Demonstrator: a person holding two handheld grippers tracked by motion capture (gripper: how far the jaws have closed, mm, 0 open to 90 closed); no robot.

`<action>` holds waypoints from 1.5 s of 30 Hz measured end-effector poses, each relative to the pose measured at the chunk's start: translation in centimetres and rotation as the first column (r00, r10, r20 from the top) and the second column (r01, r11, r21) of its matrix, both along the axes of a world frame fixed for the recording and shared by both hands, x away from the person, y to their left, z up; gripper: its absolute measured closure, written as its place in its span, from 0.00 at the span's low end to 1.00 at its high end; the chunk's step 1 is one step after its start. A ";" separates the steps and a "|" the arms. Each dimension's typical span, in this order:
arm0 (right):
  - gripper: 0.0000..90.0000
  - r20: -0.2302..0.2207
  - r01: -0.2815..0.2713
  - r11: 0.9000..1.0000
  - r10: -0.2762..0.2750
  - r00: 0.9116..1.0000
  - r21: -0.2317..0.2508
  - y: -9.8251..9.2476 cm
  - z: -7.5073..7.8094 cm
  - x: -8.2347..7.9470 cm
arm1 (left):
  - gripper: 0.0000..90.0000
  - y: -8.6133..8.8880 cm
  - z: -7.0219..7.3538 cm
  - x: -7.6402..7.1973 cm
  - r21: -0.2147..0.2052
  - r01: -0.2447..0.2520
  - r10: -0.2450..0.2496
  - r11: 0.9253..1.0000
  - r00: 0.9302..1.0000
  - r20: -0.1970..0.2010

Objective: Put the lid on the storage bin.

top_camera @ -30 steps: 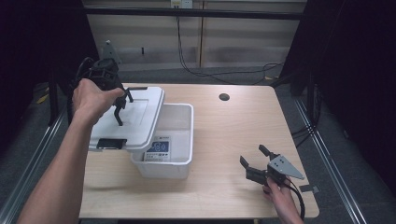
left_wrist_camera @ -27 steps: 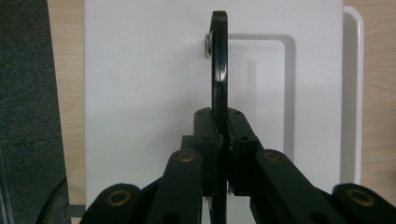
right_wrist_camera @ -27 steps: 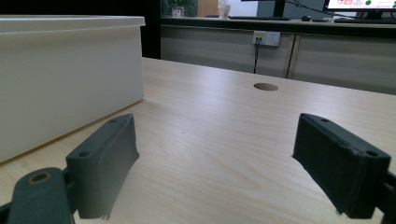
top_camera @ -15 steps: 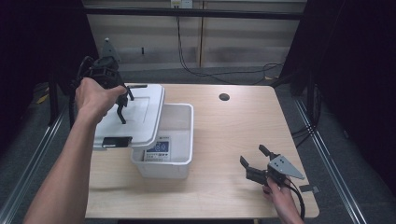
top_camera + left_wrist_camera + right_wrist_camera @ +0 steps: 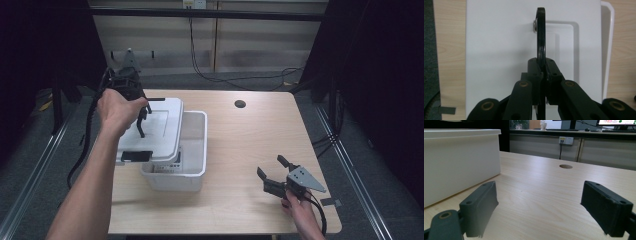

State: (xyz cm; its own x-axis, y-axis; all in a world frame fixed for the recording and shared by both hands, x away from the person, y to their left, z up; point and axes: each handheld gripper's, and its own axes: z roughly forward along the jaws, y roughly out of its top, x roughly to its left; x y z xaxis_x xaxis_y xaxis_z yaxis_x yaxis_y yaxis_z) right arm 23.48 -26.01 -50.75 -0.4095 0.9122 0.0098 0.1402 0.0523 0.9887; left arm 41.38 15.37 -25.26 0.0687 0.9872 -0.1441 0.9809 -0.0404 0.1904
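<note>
At the table's left side, the left gripper (image 5: 141,121) is clenched on the black handle (image 5: 540,37) of a white lid (image 5: 157,130), held partly over the white bin (image 5: 192,170). Near right, the right gripper (image 5: 272,175) rests released.

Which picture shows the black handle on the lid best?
The left gripper view: the handle stands close up, pinched between the jaws. The high view shows it small under the hand. The right gripper view faces the box's side.

Lid (image 5: 155,127) sits half over the bin (image 5: 192,150), hanging off its left side. The table hole (image 5: 240,104) is further back (off right).
</note>
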 end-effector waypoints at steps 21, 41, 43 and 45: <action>0.14 0.004 0.000 1.000 0.000 1.000 0.004 0.0 0.0 0.0 | 0.94 -5.8 -0.9 -0.6 0.010 0.044 -0.044 0.999 0.999 0.014; 0.14 0.002 -0.006 1.000 0.006 1.000 0.004 0.0 0.0 0.0 | 0.94 -6.3 -3.0 -0.9 -0.003 -0.015 0.015 1.000 1.000 0.016; 0.14 0.002 -0.005 1.000 0.005 1.000 0.003 0.0 0.0 0.0 | 0.94 -6.1 -3.2 -0.9 -0.015 -0.008 0.008 1.000 1.000 0.009; 0.14 0.002 -0.004 1.000 0.004 1.000 0.004 0.0 0.0 0.0 | 0.94 -6.1 -3.4 -0.9 -0.007 -0.001 0.002 1.000 1.000 0.005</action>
State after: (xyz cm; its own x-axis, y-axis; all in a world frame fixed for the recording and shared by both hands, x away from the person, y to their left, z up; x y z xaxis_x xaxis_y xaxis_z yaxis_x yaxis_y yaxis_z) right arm 23.45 -26.05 -50.76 -0.4132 0.9106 0.0123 0.1381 0.0493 0.9892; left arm 40.52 9.31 -28.68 0.0679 0.9862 -0.1508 0.9800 -0.0376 0.1952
